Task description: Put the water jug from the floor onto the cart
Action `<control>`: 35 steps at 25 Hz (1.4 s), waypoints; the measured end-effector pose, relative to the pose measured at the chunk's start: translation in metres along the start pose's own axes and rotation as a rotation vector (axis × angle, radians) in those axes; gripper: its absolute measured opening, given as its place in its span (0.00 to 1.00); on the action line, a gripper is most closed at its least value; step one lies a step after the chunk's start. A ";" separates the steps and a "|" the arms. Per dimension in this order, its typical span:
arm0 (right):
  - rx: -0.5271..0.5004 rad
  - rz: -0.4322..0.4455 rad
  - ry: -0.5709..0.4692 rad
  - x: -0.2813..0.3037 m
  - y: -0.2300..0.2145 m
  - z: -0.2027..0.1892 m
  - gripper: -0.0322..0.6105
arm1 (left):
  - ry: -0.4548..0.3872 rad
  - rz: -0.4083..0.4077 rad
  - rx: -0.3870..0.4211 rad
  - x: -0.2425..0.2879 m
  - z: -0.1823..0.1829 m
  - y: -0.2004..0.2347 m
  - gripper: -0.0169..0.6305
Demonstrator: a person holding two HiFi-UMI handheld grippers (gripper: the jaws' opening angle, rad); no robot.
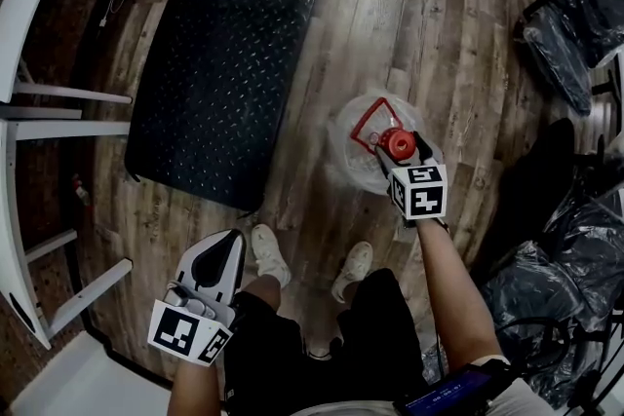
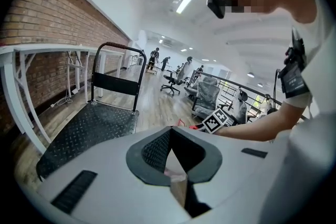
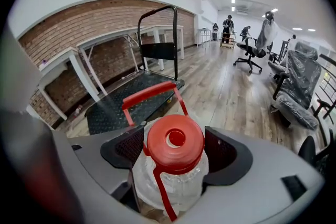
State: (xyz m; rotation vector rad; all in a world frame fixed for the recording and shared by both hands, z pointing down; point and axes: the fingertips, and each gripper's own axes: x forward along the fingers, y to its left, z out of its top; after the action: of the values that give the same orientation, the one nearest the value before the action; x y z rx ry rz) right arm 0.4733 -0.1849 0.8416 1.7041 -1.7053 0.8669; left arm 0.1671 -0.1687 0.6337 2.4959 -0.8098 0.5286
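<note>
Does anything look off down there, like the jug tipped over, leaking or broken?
Nothing stands out. The water jug stands upright on the floor beside the cart, its red cap on, with no puddle visible around it. The right gripper has its jaws open either side of the cap.

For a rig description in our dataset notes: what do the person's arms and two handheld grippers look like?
The left gripper and right gripper are matching light grey moulded shells, with dark textured pads lining the jaws. Each bears a white cube printed with black square markers. The arms are bare below a short white sleeve. No cables show on either gripper.
</note>
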 end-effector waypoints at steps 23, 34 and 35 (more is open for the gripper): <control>-0.056 -0.053 -0.065 -0.086 0.016 0.056 0.53 | -0.096 0.091 0.021 -0.041 0.048 0.025 0.03; -0.144 0.062 -0.098 -0.149 0.124 0.147 0.53 | -0.184 0.271 -0.015 -0.149 0.094 0.102 0.03; -0.155 0.080 -0.102 -0.150 0.137 0.154 0.53 | -0.186 0.291 -0.020 -0.159 0.093 0.109 0.03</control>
State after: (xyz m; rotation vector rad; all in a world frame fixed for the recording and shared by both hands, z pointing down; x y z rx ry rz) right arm 0.3473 -0.2138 0.6214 1.6101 -1.8683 0.6735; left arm -0.0009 -0.2258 0.5138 2.4482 -1.2553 0.3842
